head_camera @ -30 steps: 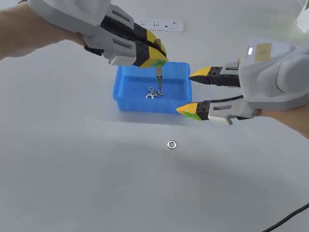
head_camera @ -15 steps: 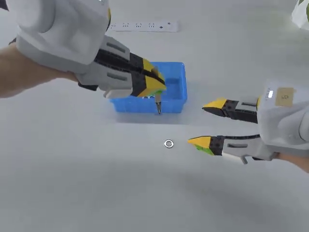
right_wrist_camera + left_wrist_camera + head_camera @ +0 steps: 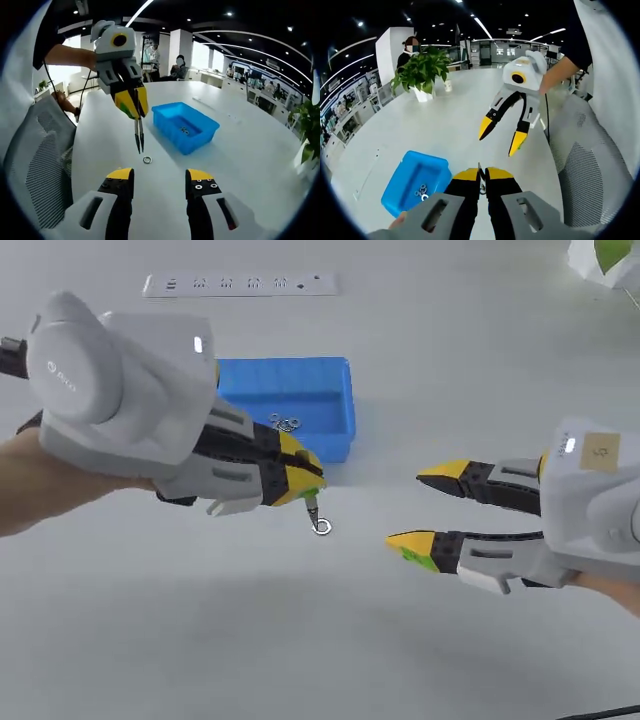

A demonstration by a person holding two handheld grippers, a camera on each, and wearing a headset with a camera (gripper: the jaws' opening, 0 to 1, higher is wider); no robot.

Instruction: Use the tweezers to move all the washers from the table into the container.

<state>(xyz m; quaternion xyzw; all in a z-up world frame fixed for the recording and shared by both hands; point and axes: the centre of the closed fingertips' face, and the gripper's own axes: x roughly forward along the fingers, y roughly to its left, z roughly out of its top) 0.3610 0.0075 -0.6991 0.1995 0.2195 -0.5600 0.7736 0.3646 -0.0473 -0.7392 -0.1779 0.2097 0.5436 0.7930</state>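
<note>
On white surface (image 3: 200, 640), one loose washer (image 3: 321, 528), lying in front of one blue container (image 3: 345, 410), outside it and apart from it. My left tongs (image 3: 312, 485) clamped together on one pair of tweezers (image 3: 314, 510), tips pointing down right at loose washer; whether touching, can't tell. Small cluster of washers (image 3: 285, 423) inside container, too small for me to count. My right tongs (image 3: 425, 506) apart, gripping nothing, near loose washer on its other side. One power strip (image 3: 240, 284) beyond container.
</note>
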